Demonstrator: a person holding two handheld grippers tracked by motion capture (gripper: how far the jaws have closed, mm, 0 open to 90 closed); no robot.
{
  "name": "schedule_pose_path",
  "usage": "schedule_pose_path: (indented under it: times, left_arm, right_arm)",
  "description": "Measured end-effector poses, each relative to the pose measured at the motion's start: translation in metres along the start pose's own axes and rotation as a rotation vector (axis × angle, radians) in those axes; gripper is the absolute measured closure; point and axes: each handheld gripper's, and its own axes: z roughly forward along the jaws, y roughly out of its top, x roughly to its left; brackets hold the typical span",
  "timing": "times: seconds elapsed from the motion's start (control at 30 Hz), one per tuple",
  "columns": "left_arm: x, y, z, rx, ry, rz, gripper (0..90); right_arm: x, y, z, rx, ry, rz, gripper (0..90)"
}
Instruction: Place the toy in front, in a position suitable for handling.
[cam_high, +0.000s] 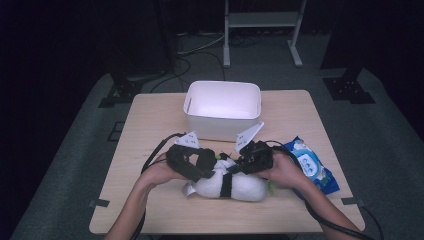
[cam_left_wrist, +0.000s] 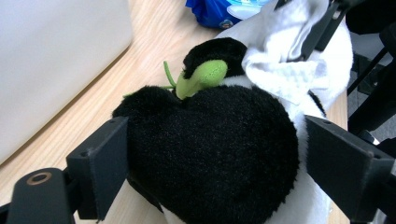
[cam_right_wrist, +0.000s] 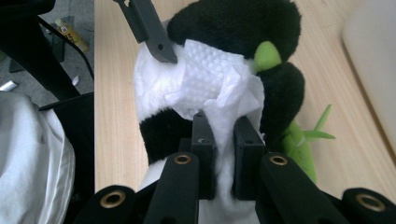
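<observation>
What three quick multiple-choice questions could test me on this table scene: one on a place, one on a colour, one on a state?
1. Where is the white bin?
A. Behind the plush panda
B. On the floor
C. On the blue pack

2. What colour is the panda's bamboo sprig?
A. Red
B. Green
C. Yellow

3. What does the right gripper pinch?
A. Nothing
B. A cable
C. A white wipe

Answers: A, the bin stands farther up the table; B, the sprig shows bright green; C, the wipe sits between its jaws.
</observation>
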Motion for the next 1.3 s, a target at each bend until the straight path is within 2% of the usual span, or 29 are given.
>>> schedule_pose_path:
  times: [0.2, 0.37, 0.47, 0.5, 0.57, 0.63, 0.7, 0.77, 1.1, 1.3]
  left_arm:
    - [-0.001, -0.004, -0.001, -0.017, 0.006, 0.003, 12.3]
    - [-0.003, -0.007, -0.002, -0.033, 0.014, -0.003, 12.2]
    - [-0.005, -0.007, -0.002, -0.034, 0.021, -0.002, 12.3]
    - [-0.005, -0.007, -0.002, -0.031, 0.023, -0.002, 12.2]
    - [-0.006, -0.007, -0.003, -0.032, 0.023, -0.001, 12.2]
    - [-0.006, -0.009, -0.004, -0.033, 0.023, 0.001, 12.2]
    - [-0.006, -0.010, -0.004, -0.031, 0.022, 0.002, 12.2]
    - [-0.007, -0.010, -0.004, -0.035, 0.024, -0.001, 12.2]
    - [-0.008, -0.012, -0.005, -0.039, 0.022, -0.001, 12.2]
    - [-0.008, -0.013, -0.005, -0.037, 0.021, 0.001, 12.2]
  right_arm:
    - [-0.005, -0.003, -0.019, -0.007, -0.045, 0.012, 81.2]
    - [-0.018, -0.020, -0.042, -0.028, -0.089, 0.059, 81.2]
    - [-0.022, -0.028, -0.048, -0.028, -0.106, 0.081, 81.2]
    - [-0.026, -0.036, -0.054, -0.034, -0.117, 0.111, 81.2]
    - [-0.028, -0.040, -0.057, -0.036, -0.126, 0.116, 81.2]
    - [-0.033, -0.054, -0.065, -0.052, -0.148, 0.157, 81.2]
    - [-0.035, -0.058, -0.067, -0.056, -0.151, 0.167, 81.2]
    - [-0.040, -0.071, -0.072, -0.062, -0.165, 0.203, 81.2]
    - [-0.045, -0.095, -0.075, -0.048, -0.190, 0.243, 81.2]
    - [-0.055, -0.120, -0.080, -0.029, -0.233, 0.315, 81.1]
